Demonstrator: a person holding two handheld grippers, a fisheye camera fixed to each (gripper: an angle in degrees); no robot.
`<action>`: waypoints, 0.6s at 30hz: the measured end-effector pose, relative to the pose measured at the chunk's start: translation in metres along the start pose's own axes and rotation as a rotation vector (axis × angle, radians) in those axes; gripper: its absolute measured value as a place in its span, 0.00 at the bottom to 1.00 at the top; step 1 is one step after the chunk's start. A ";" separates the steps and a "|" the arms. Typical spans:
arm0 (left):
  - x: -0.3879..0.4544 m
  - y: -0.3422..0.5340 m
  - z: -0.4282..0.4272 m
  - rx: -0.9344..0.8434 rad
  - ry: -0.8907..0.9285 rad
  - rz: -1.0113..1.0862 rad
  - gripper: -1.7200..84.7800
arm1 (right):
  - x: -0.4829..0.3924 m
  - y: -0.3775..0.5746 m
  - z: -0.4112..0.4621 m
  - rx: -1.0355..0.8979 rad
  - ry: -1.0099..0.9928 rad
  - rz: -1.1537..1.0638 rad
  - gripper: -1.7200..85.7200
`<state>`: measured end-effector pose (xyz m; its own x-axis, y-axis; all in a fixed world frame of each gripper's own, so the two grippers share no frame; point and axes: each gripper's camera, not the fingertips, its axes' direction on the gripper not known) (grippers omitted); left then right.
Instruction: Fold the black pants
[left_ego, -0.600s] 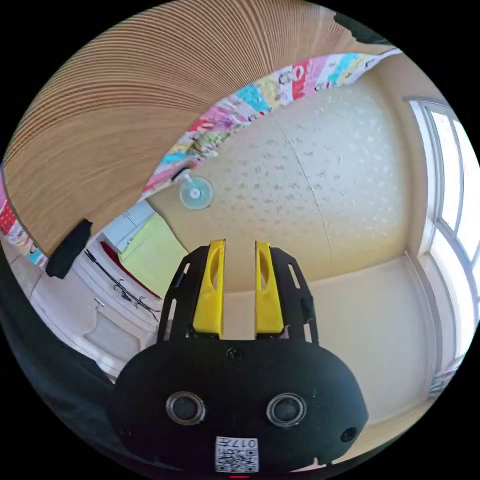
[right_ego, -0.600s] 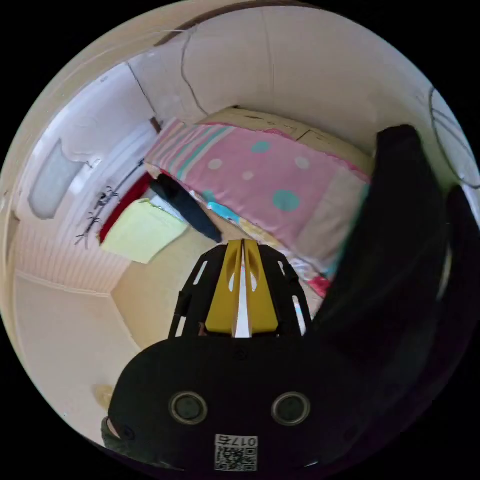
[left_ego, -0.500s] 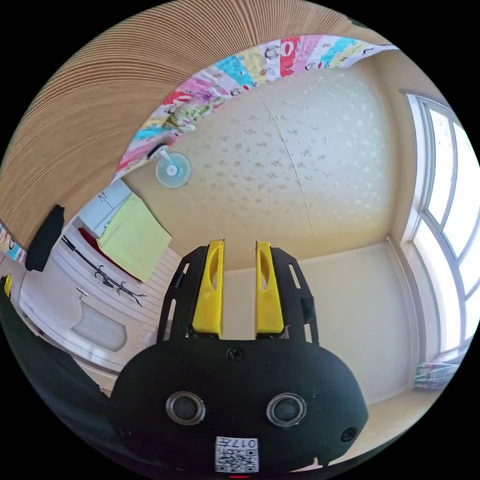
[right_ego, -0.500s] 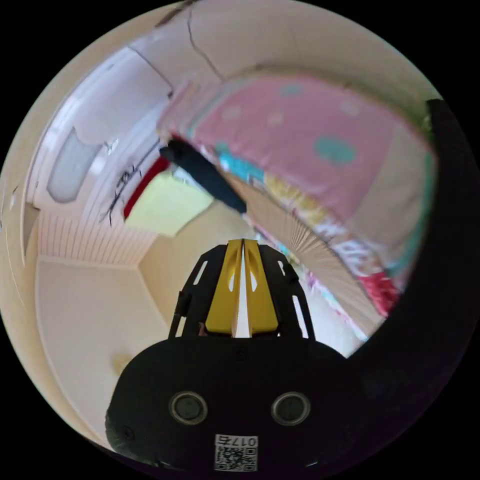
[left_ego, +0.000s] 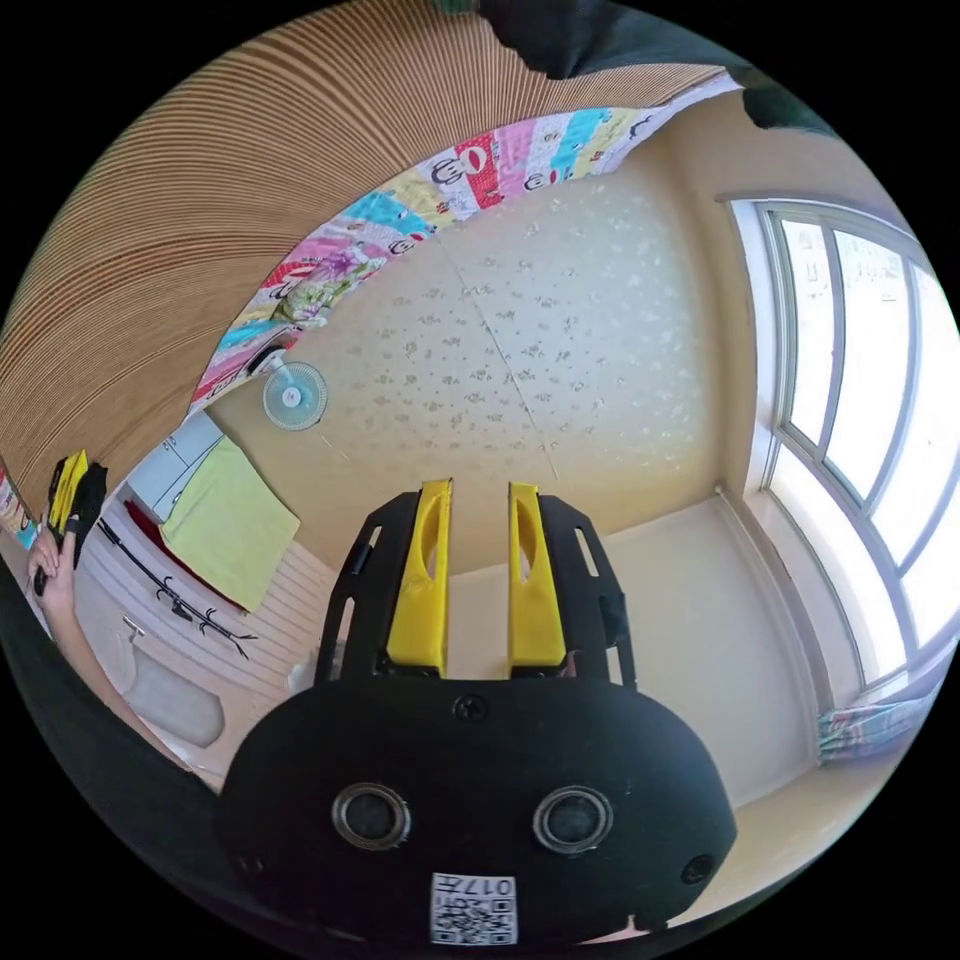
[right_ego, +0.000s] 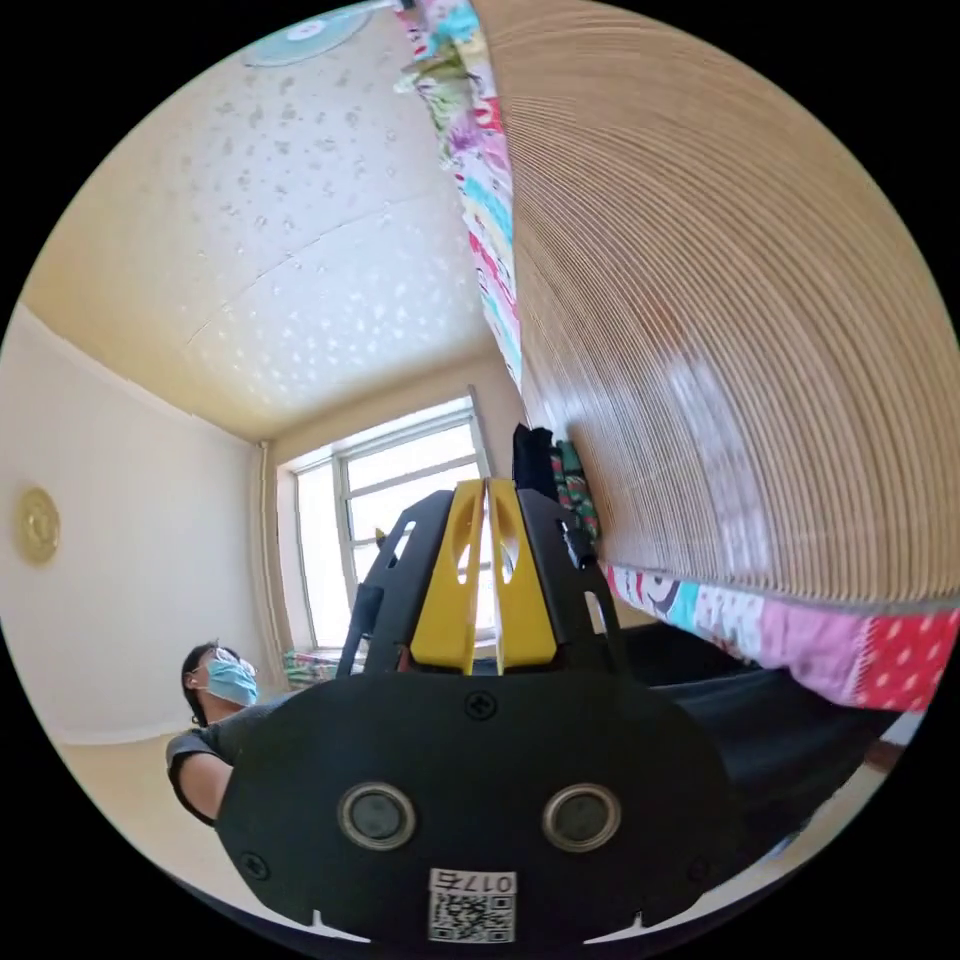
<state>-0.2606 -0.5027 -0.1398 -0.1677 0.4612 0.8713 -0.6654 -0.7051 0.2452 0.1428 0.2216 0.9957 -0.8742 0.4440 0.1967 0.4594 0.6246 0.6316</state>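
1. At the far left edge of the left gripper view: a hand (left_ego: 48, 575) wrapped around the right gripper (left_ego: 70, 470), seen against the near end of the bed's bamboo mat (left_ego: 200, 230). Too small there to judge its fingers.
2. Just right of that: a yellow-green cloth (left_ego: 225, 520) hanging on the wall, a fan (left_ego: 295, 395) beside it, and a patchwork sheet (left_ego: 400, 215) running along the mat's edge.
3. In the middle: the left gripper (left_ego: 478, 490), its yellow fingers (left_ego: 420, 580) parted by a clear gap. Gripping nothing, with bare wall showing through the gap.
4. At the top: the black pants (left_ego: 590, 35), a dark heap at the mat's far edge, well apart from the left fingers. Further right, a window (left_ego: 860, 400).
5. At the lower left of the right gripper view: a person (right_ego: 215, 700), with the window behind.
6. In the middle: the right fingers (right_ego: 450, 580), pressed almost together, with a thin slit of light between them. Holding nothing.
7. Just past the fingertips: dark folded cloth at the mat's far corner, beside a green patterned garment (right_ego: 572, 480). Seemingly the same black pants, though hard to tell for sure. Apart from the fingers, untouched.
8. At the lower right: more dark fabric (right_ego: 770, 730) below the sheet's edge. Cannot tell what it belongs to.
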 end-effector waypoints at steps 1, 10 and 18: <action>0.004 0.001 -0.009 0.016 0.009 -0.002 0.12 | 0.024 0.017 0.014 -0.011 -0.011 0.078 0.03; 0.076 -0.026 -0.050 -0.081 -0.469 0.312 0.09 | 0.051 0.106 -0.073 0.284 -0.012 0.165 0.02; 0.182 -0.010 -0.034 0.285 -1.377 0.778 0.18 | 0.089 0.200 -0.123 0.847 -0.387 0.071 0.02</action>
<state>-0.3092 -0.3935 0.0020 0.4709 -0.7409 0.4789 -0.5584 -0.6706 -0.4884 0.1379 0.3068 1.2318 -0.7962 0.5872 -0.1456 0.6047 0.7802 -0.1601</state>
